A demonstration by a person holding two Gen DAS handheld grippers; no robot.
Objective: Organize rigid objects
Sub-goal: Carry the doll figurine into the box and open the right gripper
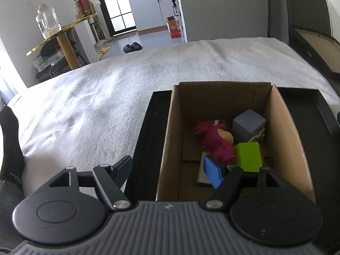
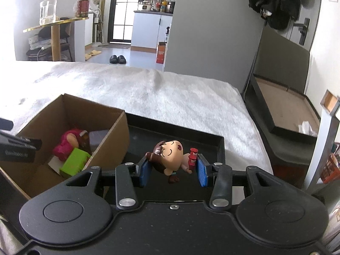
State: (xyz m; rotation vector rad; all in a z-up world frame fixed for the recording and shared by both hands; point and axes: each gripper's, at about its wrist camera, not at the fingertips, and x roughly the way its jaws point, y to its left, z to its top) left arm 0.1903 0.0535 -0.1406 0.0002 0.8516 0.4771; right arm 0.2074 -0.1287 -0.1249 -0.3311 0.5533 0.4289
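Note:
An open cardboard box [image 1: 170, 140] stands in a black tray [image 1: 146, 127] on the bed. Inside lie a magenta figure [image 1: 214, 142], a green block [image 1: 248, 156], a grey cube [image 1: 248, 125] and a flat white piece [image 1: 201, 177]. My left gripper [image 1: 167, 167] is open, its jaws astride the box's left wall, one pad inside and nothing pressed. My right gripper [image 2: 173, 163] is shut on a big-headed doll [image 2: 170, 155] with brown hair, held sideways above the tray [image 2: 176, 133], just right of the box [image 2: 114, 140]. The left gripper's body [image 2: 19, 148] shows at that view's left edge.
A white fluffy cover [image 1: 106, 97] spreads over the bed. A foot in a black sock [image 1: 9, 144] rests at the left. A gold side table [image 2: 53, 23] with a glass jar stands beyond the bed. A dark low frame [image 2: 282, 106] sits off the bed's right side.

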